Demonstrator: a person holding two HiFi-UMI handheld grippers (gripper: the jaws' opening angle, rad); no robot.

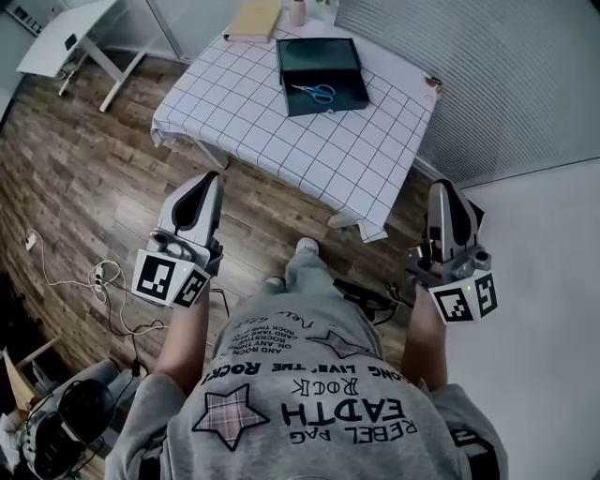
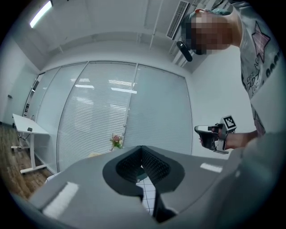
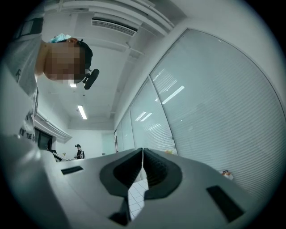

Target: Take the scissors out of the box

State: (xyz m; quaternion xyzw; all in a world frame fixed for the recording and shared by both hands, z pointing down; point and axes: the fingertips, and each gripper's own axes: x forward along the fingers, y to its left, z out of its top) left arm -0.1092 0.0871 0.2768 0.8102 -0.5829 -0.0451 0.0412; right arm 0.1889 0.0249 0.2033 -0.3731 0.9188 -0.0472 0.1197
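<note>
A dark open box point(image 1: 323, 58) lies at the far side of a table with a white grid cloth point(image 1: 281, 122). Blue-handled scissors point(image 1: 317, 92) rest inside it, near its front wall. Both grippers are held well short of the table, over the wooden floor. My left gripper point(image 1: 210, 182) points toward the table, shut and empty; its jaws point(image 2: 142, 150) meet at the tip. My right gripper point(image 1: 441, 189) is also shut with nothing in it point(image 3: 143, 152), and it shows from the side in the left gripper view point(image 2: 199, 133). The person's grey printed shirt fills the lower head view.
A tan flat box point(image 1: 253, 19) and a pink cup point(image 1: 298, 11) stand behind the dark box. A white desk point(image 1: 66, 37) is at the far left. Cables point(image 1: 103, 281) trail on the floor at left. Blinds point(image 1: 487, 84) cover the glass wall beyond the table.
</note>
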